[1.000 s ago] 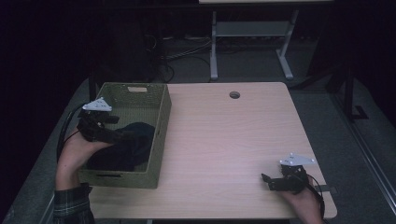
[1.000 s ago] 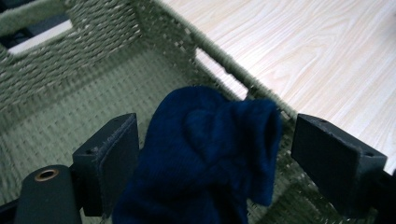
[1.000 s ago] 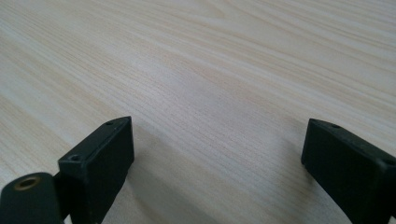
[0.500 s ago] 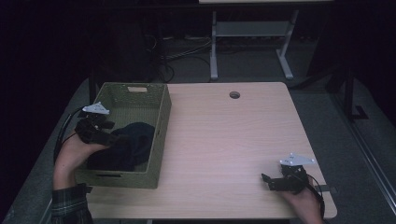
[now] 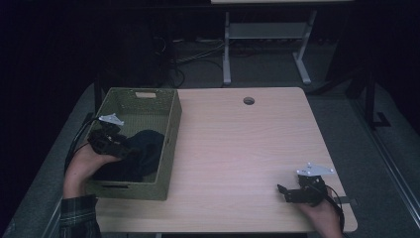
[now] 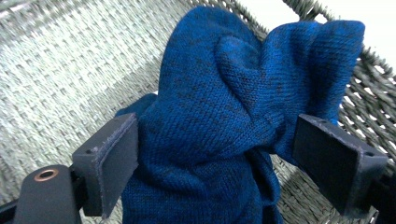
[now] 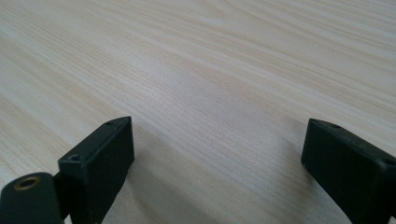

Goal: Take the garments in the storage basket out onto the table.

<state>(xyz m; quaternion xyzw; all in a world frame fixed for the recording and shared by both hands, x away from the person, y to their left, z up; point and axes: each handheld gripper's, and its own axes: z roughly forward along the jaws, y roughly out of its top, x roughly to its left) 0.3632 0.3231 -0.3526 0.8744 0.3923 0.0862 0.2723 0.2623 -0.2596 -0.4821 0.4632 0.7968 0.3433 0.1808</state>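
A dark blue knitted cloth lies bunched in a green woven basket at the table's left side; from the high view the cloth looks almost black. My left gripper is inside the basket at its left wall, held by a hand in a plaid sleeve. In the left gripper view, the left gripper has its jaws wide apart with a fold of the cloth bulging between them. Near the table's front right corner my right gripper rests low; the right gripper is open over bare wood.
The light wooden table has a round cable hole near its far edge. Beyond the table stand a white desk frame and cables on a dark floor. The basket has a handle slot in its far wall.
The left gripper has sunk slightly and shifted a little towards the cloth in the basket. The right gripper has stayed where it was.
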